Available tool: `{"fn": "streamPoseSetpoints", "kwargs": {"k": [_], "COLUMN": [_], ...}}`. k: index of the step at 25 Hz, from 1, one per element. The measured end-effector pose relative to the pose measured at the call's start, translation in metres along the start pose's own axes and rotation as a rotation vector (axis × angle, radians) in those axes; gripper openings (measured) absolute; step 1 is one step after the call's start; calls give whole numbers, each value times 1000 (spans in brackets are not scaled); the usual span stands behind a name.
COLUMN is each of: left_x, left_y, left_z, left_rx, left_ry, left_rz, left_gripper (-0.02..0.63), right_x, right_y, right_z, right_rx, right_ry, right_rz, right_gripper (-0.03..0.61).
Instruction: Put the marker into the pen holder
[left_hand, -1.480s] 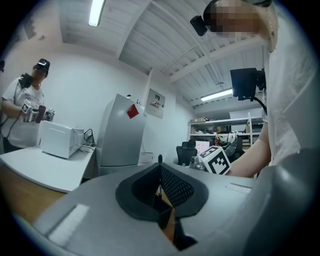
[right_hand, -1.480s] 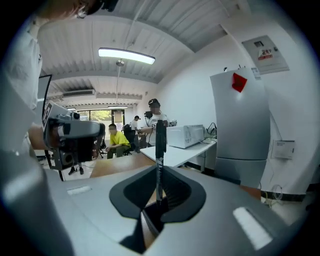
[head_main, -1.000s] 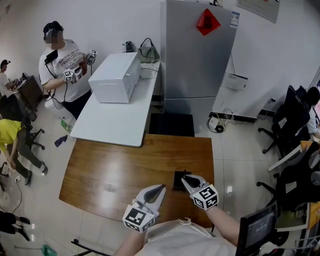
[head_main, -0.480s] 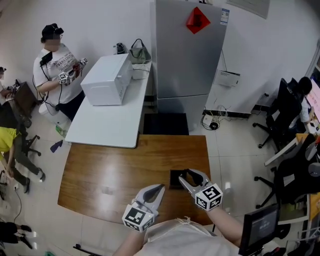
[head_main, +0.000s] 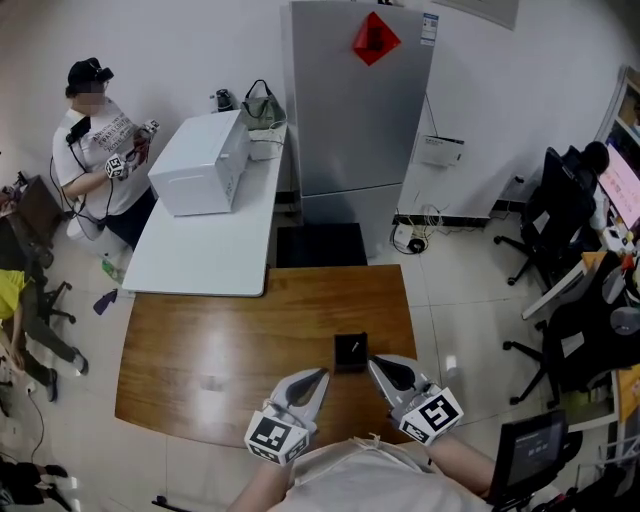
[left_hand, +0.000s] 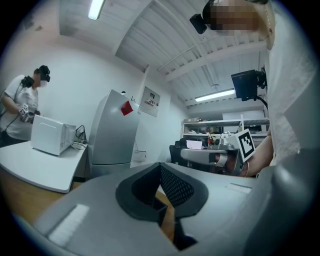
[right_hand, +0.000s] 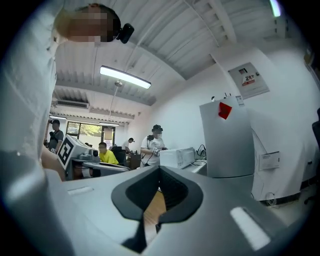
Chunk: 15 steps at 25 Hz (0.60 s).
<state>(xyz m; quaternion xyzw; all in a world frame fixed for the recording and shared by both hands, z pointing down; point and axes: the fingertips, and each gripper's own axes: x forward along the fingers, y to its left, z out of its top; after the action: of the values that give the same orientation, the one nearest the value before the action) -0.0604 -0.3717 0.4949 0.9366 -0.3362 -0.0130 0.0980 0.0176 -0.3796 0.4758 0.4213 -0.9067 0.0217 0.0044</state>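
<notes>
The black square pen holder (head_main: 350, 352) stands on the brown wooden table (head_main: 200, 350), near its front right part. A small pale speck shows inside the holder; I cannot tell whether it is the marker. My right gripper (head_main: 372, 362) is just right of and behind the holder, drawn back toward me, jaws shut and empty; in the right gripper view its jaws (right_hand: 160, 170) meet at the tip. Shut and empty too, my left gripper (head_main: 322, 374) hovers left of the holder, its tips (left_hand: 160, 167) closed. The right gripper's body (left_hand: 215, 157) shows in the left gripper view.
A white table (head_main: 200, 250) with a white microwave (head_main: 200, 160) butts against the wooden table's far edge. Behind stands a grey fridge (head_main: 360, 100). A person (head_main: 95, 140) stands at the far left. Office chairs (head_main: 560, 210) and a monitor (head_main: 530, 450) are on the right.
The right gripper was over the pen holder with its jaws wide half a second ago; now it has pulled back toward me and shut. The left gripper stays put. The view shifted.
</notes>
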Motion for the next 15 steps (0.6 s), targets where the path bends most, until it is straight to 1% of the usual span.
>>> {"fn": "streamPoseSetpoints", "kwargs": {"k": [7, 11, 15], "left_x": [-30, -49, -64], "left_y": [-2, -6, -14], "left_z": [1, -5, -9], "left_rx": [-20, -20, -25], "left_ry": [-18, -3, -16], "left_rz": [-40, -79, -50], "left_gripper": [17, 17, 17], "right_x": [-21, -34, -48], "right_y": [28, 50, 70], "right_z": [-20, -32, -40], "right_rx": [45, 79, 87], "right_ry": [32, 49, 60], "right_rz": [-69, -112, -105], "right_gripper": [2, 3, 2]}}
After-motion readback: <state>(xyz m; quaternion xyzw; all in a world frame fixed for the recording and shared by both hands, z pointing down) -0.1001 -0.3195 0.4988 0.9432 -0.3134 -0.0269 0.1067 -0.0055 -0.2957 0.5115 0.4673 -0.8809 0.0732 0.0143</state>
